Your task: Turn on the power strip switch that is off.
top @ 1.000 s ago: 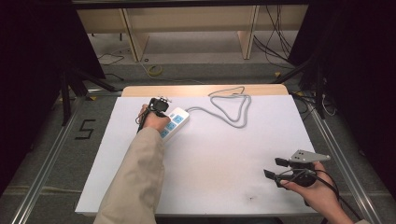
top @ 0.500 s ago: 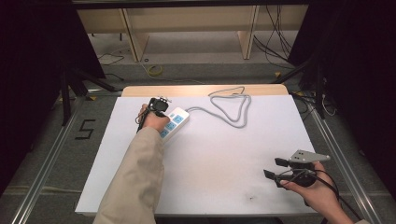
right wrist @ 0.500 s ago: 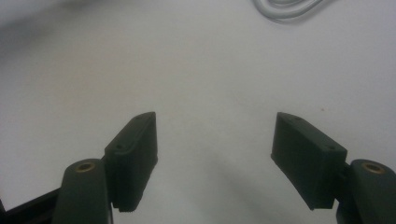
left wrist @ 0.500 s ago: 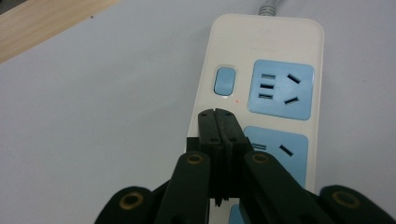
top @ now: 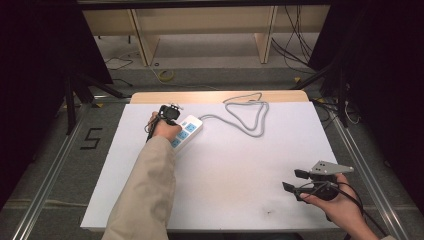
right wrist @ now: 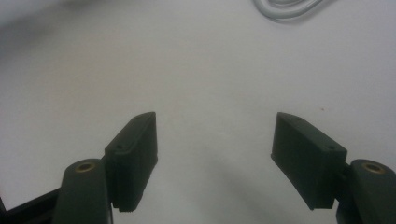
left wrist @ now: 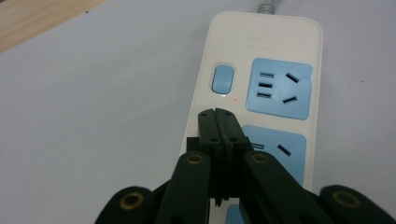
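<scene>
Power strip lay at the table's far left, grey cord looped behind. Left gripper, fingers closed on nothing, sat over the strip just below its blue switch. Right gripper idle, fingers apart. Strip judged rigid, light, smooth plastic; best grasped across its long sides.

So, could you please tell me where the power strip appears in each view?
High view: power strip, upper left of the table, under the left hand-held gripper.
Left gripper view: upper right, just beyond the shut jaws.
Right gripper view: not in it.
Shared landmark: its grey cable, whose loop lies at the top edge of the right gripper view.
</scene>
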`<action>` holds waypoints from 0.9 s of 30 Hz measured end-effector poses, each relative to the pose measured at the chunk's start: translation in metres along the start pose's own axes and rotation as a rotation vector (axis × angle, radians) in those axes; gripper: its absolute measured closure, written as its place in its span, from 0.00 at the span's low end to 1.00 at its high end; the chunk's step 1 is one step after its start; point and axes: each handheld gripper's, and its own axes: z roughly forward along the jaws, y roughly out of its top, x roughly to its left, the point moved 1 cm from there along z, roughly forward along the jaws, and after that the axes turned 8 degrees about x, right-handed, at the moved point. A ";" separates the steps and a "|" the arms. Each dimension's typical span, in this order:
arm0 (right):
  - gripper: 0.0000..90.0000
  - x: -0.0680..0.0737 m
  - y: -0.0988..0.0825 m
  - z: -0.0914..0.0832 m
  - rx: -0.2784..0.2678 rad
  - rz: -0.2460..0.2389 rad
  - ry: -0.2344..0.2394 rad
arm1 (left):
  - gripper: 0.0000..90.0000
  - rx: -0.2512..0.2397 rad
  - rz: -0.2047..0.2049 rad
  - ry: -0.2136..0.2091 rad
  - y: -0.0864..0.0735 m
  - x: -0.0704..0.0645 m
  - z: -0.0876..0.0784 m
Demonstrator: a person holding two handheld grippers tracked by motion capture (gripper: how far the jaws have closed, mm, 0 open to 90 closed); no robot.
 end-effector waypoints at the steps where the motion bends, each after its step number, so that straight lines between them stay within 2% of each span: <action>1: 0.35 0.000 0.000 0.000 0.000 0.000 0.000 | 1.00 0.001 0.009 0.009 0.000 -0.001 0.000; 19: 0.35 -0.001 -0.001 0.000 0.000 -0.002 0.002 | 1.00 -0.027 -0.015 0.006 0.002 -0.001 0.001; 21: 0.35 -0.001 0.000 0.000 -0.003 -0.003 0.002 | 1.00 -0.026 -0.013 0.027 0.001 0.000 0.000; 27: 0.35 0.000 0.000 0.000 0.001 -0.002 0.003 | 1.00 -0.013 -0.023 0.006 -0.002 0.005 -0.002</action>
